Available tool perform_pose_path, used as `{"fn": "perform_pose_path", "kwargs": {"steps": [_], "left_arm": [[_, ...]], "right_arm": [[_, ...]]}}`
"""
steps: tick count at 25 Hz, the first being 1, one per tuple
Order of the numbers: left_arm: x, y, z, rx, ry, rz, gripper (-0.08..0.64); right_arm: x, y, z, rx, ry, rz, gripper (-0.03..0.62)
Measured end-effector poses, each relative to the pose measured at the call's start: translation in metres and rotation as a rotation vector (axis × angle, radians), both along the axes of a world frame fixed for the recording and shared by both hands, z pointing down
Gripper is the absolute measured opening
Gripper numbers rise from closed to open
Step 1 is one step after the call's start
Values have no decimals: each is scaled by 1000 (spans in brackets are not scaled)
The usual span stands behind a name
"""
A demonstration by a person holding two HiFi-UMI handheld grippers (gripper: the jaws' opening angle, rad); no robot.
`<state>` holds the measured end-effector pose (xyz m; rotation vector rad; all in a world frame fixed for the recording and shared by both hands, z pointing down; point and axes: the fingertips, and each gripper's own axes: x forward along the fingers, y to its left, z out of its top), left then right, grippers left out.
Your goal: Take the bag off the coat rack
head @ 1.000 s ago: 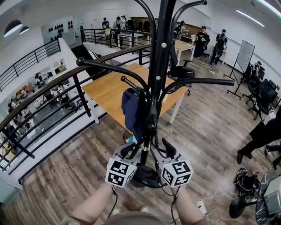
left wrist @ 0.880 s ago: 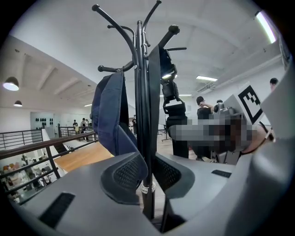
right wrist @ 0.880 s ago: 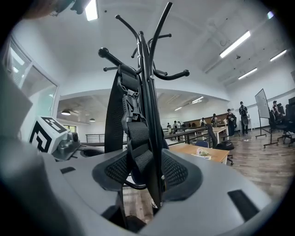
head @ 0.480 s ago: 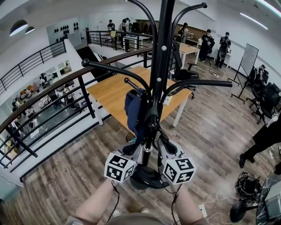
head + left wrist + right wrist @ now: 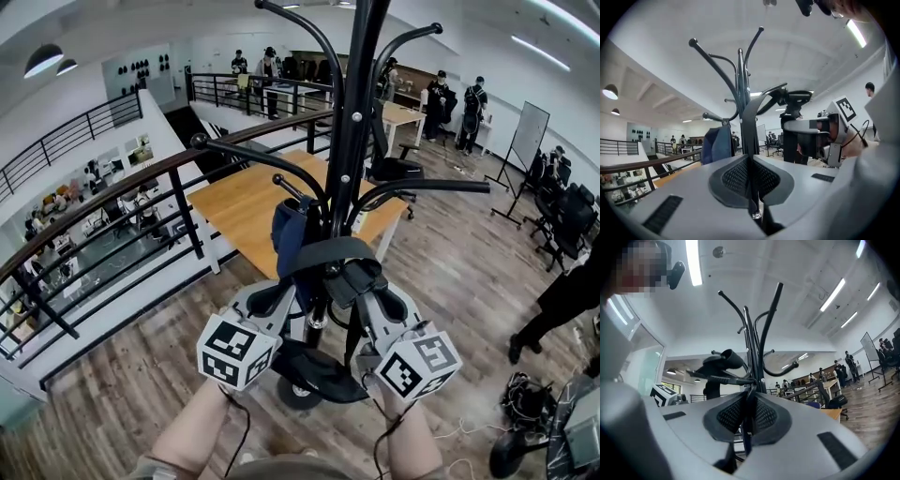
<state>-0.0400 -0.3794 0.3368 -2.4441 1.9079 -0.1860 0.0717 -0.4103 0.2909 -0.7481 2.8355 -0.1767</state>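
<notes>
A black coat rack (image 5: 354,141) rises in the middle of the head view, with a blue bag (image 5: 289,232) hung on one of its hooks. In front of the pole a black strap (image 5: 323,251) arches between my two grippers. My left gripper (image 5: 284,294) is shut on the strap's left end, seen between the pads (image 5: 736,180). My right gripper (image 5: 364,281) is shut on its right end (image 5: 749,404). A black pouch-like shape (image 5: 317,370) hangs low between the two marker cubes; whether it is part of the bag I cannot tell.
A wooden table (image 5: 246,199) stands behind the rack, and a black railing (image 5: 112,202) over an open drop runs at the left. Several people stand at the back right (image 5: 457,98). Cables and dark gear lie on the floor at the right (image 5: 525,389).
Both grippers have closed on the black strap and risen. The strap now arches in front of the pole, higher than before. The marker cubes have spread apart.
</notes>
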Motion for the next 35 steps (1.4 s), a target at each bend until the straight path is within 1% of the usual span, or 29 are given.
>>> {"fn": "perform_pose_path", "kwargs": {"steps": [4,8,11,14,18,25,30,33,35], "left_arm": [[-10,18,-40,66,17,-5,15],[-29,46,-65,127,21,-28,15],[-43,59,-78,145,23,-51,15],[-62,78,-86,149,22,-95,15],[-92,109,-89,150,7,-173,15],[-154,180,-86,123,-82,-346,15],[-198,233,-74,83,-93,-494,15],[-217,253,-64,57,-110,-566,15],[-230,265,-55,38,-108,-620,15]], "right_arm": [[5,22,-39,54,-35,-31,44],[-4,48,-57,98,-40,-66,44],[-12,57,-67,107,-45,-97,44],[-25,70,-74,116,-45,-138,44],[-53,85,-77,127,-47,-196,44],[-114,113,-70,95,-75,-315,44],[-171,138,-55,74,-51,-436,44],[-201,146,-44,61,-42,-506,44],[-222,150,-33,51,-34,-559,44]]}}
